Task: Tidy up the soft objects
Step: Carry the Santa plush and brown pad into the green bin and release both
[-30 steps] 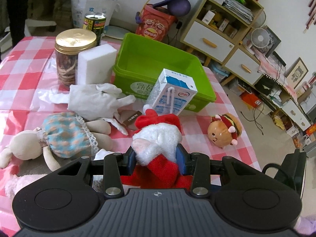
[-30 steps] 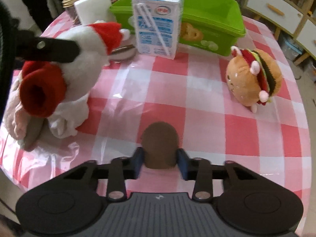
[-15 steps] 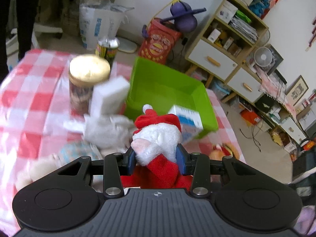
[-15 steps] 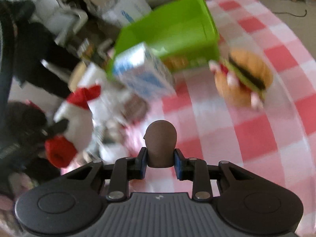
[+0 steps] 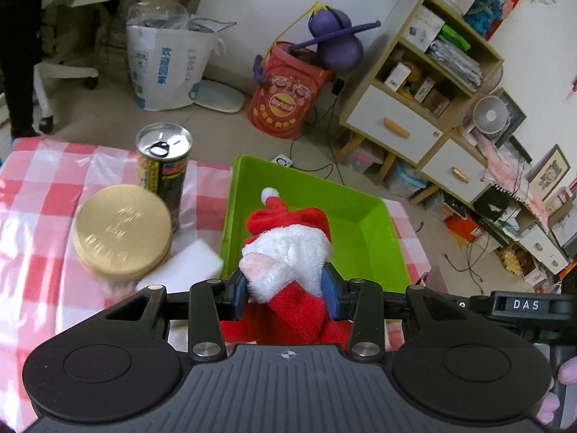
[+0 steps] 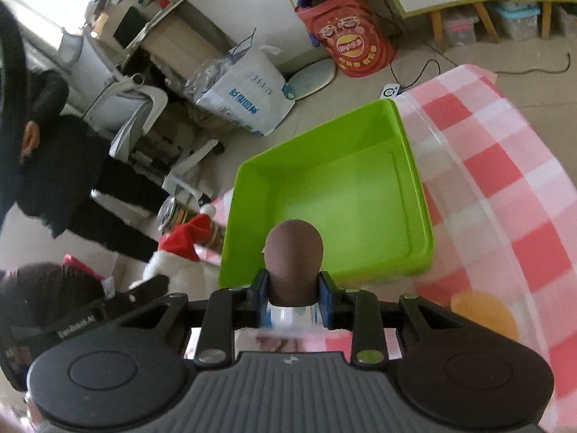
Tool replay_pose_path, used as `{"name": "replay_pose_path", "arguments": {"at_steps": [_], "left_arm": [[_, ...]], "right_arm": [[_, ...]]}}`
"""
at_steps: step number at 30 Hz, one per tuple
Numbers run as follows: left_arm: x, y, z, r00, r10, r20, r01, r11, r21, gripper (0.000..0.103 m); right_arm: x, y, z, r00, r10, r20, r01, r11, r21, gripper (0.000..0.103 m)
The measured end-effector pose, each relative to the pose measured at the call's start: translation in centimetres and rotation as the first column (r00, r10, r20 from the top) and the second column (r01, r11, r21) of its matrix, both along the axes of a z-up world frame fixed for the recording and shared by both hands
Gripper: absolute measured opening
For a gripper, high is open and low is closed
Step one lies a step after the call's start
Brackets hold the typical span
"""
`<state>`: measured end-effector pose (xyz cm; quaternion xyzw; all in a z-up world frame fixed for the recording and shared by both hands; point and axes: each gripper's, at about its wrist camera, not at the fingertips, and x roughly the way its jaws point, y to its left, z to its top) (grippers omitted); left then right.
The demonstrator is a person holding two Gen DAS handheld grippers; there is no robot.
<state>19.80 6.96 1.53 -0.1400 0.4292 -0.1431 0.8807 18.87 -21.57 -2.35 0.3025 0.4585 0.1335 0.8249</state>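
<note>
The left gripper is clamped on the Santa plush, which it carries above the near edge of the green bin. The right gripper is clenched on a small brown soft object and points at the same bin.

To place well, bring each gripper fully over the bin floor before parting the jaws, and release low so the soft item does not bounce over the rim. Keep the two grippers apart; both converge on one opening.

The bin appears empty in both views. Left of it stand a gold-lidded jar and a drink can, both closed, on the checked tablecloth.
</note>
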Motion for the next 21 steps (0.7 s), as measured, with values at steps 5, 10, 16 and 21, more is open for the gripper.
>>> {"name": "replay_pose_path", "arguments": {"at_steps": [5, 10, 16, 21], "left_arm": [[2.6, -1.2, -2.0, 1.000, -0.016, -0.016, 0.016, 1.000, 0.016, 0.042], [4.1, -2.3, -3.7, 0.999, -0.032, -0.025, 0.033, 0.998, 0.057, 0.042], [5.0, -3.4, -4.5, 0.999, -0.039, -0.008, 0.040, 0.996, 0.083, 0.043], [5.3, -4.2, -5.0, 0.999, -0.048, 0.021, 0.046, 0.993, 0.108, 0.048]], "right_arm": [[3.0, 0.1, -1.8, 1.000, -0.013, -0.023, 0.012, 1.000, -0.024, 0.003], [4.5, 0.0, -3.3, 0.999, -0.022, -0.048, 0.020, 0.998, -0.054, 0.005], [5.2, 0.2, -3.6, 0.998, -0.026, -0.059, 0.022, 0.997, -0.077, 0.009], [5.2, 0.3, -3.6, 0.996, -0.043, -0.078, 0.036, 0.995, -0.094, 0.032]]}}
